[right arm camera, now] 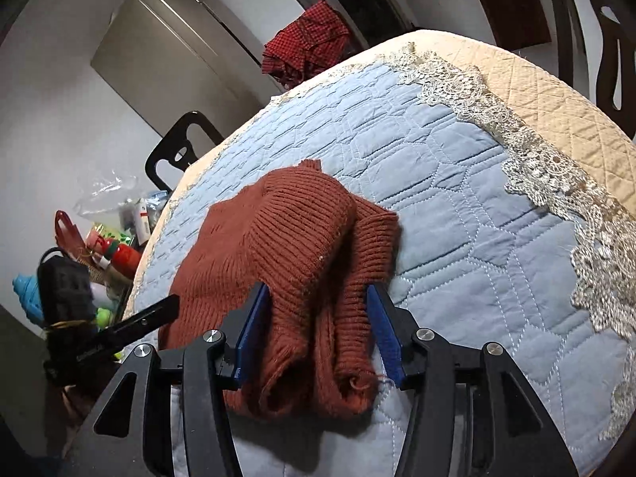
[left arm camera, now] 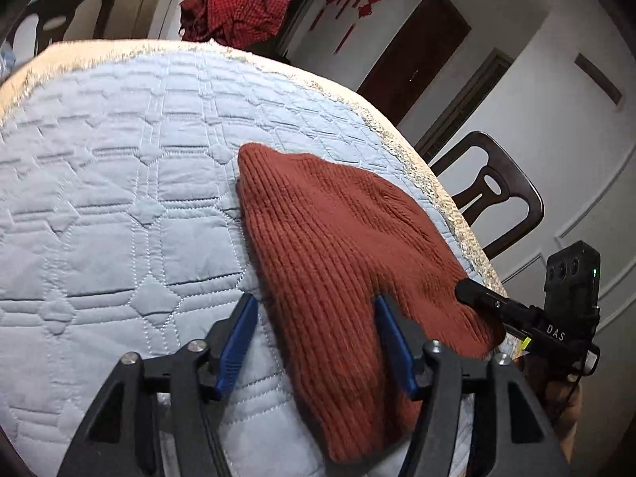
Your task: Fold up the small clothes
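On the quilt [left arm camera: 99, 167], both grippers tilt down over the knit [left arm camera: 338, 246].
Left gripper [left arm camera: 314, 318] and right gripper [right arm camera: 318, 310]: jaws apart, straddling knit, not pinching.

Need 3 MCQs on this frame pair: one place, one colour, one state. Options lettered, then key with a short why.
1. Where does the checked red cloth lie?
A. beyond the table's far edge
B. on the knit garment
C. between the right gripper's fingers

2. What colour is the knit garment?
A. navy
B. rust brown
C. white

3. How does the right gripper stand?
A. clamped shut on nothing
B. out of view
C. open, garment between its fingers

Key:
1 A, it shows past the blue quilted cover.
2 B, both views show it.
3 C, the blue pads stand apart around the knit.
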The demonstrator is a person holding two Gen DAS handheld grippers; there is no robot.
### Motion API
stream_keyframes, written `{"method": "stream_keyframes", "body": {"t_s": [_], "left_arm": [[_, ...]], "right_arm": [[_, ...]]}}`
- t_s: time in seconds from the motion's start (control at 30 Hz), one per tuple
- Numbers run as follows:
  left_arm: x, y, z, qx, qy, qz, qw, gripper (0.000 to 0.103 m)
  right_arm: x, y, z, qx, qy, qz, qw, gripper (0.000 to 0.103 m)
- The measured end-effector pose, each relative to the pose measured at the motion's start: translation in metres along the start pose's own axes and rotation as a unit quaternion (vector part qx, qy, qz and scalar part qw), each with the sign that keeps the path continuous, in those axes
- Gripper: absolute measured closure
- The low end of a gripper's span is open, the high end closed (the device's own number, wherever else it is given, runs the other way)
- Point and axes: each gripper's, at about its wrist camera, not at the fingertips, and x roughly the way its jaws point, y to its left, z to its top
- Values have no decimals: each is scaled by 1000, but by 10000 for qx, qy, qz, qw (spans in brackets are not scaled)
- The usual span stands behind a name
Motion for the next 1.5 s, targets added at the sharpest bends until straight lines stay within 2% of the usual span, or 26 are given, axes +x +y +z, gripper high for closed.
{"method": "stream_keyframes", "body": {"t_s": [0.1, 0.23, 0.4, 0.47, 0.5, 0.53, 0.57, 0.7, 0.8, 0.97, 1.23, 1.37, 1.5], "left_arm": [[6, 1, 3, -58, 42, -54, 10000, 35], [12, -6, 4, 97, 60, 8, 9999, 34], [14, -13, 6, 255, 74, 104, 9996, 34], [14, -15, 6, 325, 65, 127, 9994, 38], [14, -16, 6, 350, 65, 101, 9993, 44], [14, -16, 6, 352, 71, 67, 9993, 47], [14, -17, 7, 349, 52, 71, 9994, 50], [6, -19, 10, 406, -34, 61, 9992, 65], [-6, -17, 16, 361, -104, -70, 9993, 69], [-32, -12, 28, 400, -398, -13, 9984, 71], [-85, 40, 64, 327, -853, 499, 9946, 71], [-90, 77, 84, 266, -816, 801, 9931, 70], [-81, 120, 91, 100, -680, 1071, 9919, 70]], "right_arm": [[3, -5, 6, 120, 28, 87, 9999, 51], [4, -15, 12, 381, -38, 59, 9992, 51], [8, -24, 15, 667, 19, 258, 9974, 51], [8, -24, 16, 699, 91, 322, 9970, 50], [9, -24, 16, 713, 137, 383, 9966, 51], [9, -23, 16, 698, 191, 442, 9964, 55], [11, -23, 17, 669, 244, 460, 9964, 70], [11, -15, 17, 509, 237, 526, 9970, 85], [3, -2, 22, 343, 144, 709, 9968, 87], [5, 34, 37, -35, 106, 974, 9952, 88], [57, 96, 55, -475, 275, 1581, 9859, 88], [102, 127, 63, -587, 463, 1847, 9799, 88], [147, 142, 66, -600, 737, 1911, 9770, 87]]}}
